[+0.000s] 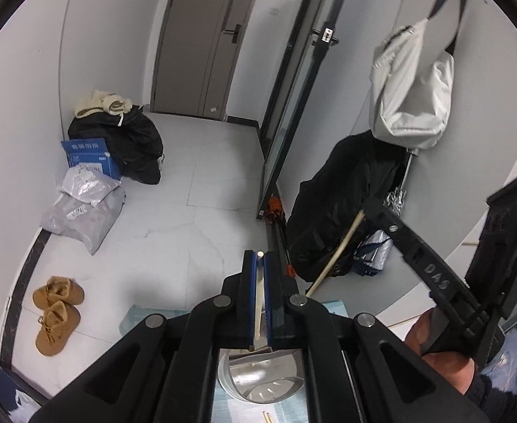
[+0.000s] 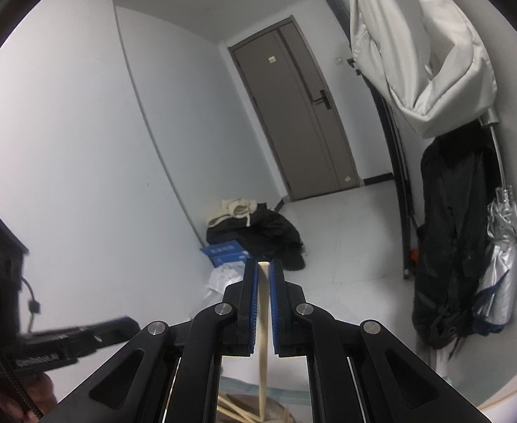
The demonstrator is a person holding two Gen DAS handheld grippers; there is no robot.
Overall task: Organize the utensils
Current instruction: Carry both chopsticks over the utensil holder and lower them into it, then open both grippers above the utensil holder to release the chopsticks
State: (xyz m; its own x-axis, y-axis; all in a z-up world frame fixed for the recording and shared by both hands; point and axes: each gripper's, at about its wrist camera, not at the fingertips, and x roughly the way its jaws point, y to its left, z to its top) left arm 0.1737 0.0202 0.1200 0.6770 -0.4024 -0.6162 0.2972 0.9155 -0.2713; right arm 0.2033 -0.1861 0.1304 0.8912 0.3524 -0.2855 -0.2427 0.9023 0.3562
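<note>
- Chopsticks are in both claws: the left claw (image 1: 260, 261) is pressed together on one pale chopstick (image 1: 257, 303) that runs lengthwise between its blue pads, tip showing at the front end.
- Likewise the right claw (image 2: 264, 268) pinches a second chopstick (image 2: 263, 335), also lying along the pads, with its lower end trailing down below the jaws.
- In the left wrist view the right claw's stick slants down and to the left from that claw at the right of the picture, in front of a hanging black coat (image 1: 332, 204).
- Below the left claw sits a shiny metal holder (image 1: 258, 380) with slots in its wall, on a pale blue mat (image 1: 223, 405); this looks like the place the sticks belong.
- The right wrist view shows more loose chopsticks (image 2: 234, 412) lying low in the frame, just beneath its claw.
- Key relation, as I judge it: the holder lies under and behind the left claw's tips, so the left hand is the nearer one, and its stick would have to tip toward upright to drop in end first.
- Both claws point out over the floor (image 1: 188, 194), not at the desk, so neither stick is lined up with the holder yet.
</note>
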